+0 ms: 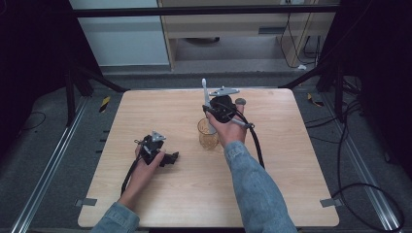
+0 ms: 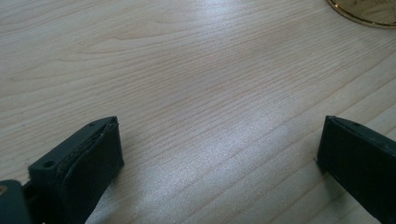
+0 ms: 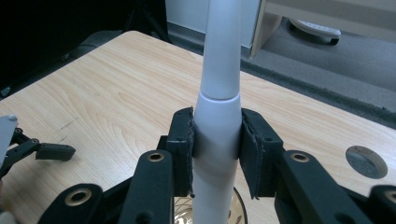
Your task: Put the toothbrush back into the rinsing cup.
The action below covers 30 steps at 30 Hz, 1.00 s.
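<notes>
gripping a white toothbrush (image 3: pixel 217 93) upright over the glass (image 1: pixel 208 135), the right gripper (image 3: pixel 217 149) could knock the glass over, while the left gripper (image 2: pixel 219 154) rests open beside the glass.

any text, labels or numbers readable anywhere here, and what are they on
None can be read.
The white electric toothbrush clamped in the right gripper shows a plain body, no brand.
The amber glass cup is unmarked.
The wooden table and the left gripper carry no print.
</notes>
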Available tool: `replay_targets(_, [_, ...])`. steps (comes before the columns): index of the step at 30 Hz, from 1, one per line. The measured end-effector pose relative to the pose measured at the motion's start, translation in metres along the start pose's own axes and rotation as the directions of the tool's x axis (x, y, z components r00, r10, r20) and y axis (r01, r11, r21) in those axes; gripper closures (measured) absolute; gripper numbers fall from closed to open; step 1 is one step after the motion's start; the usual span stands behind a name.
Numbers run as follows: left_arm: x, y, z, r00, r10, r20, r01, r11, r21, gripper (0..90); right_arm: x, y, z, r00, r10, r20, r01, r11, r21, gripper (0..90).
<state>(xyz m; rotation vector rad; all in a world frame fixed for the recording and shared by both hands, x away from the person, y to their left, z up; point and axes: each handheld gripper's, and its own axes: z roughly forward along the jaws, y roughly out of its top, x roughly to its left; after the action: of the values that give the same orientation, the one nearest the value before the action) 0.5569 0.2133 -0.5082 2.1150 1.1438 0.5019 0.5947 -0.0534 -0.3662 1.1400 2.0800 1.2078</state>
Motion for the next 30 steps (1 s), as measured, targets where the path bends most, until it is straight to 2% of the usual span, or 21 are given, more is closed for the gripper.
replay_targets(11, [0.000, 0.000, 0.000, 1.0000, 0.001, 0.000, -0.001, 1.0000, 0.000, 0.0, 0.001, -0.004, 0.004, 1.0000, -0.005, -0.005, 0.006, 0.9999, 0.010, 67.0])
replay_targets(30, [0.000, 0.000, 0.000, 1.0000, -0.001, 0.000, 0.001, 1.0000, 0.000, 0.0, 0.002, -0.016, 0.009, 0.9999, 0.016, -0.005, -0.016, 0.9995, 0.027, 67.0])
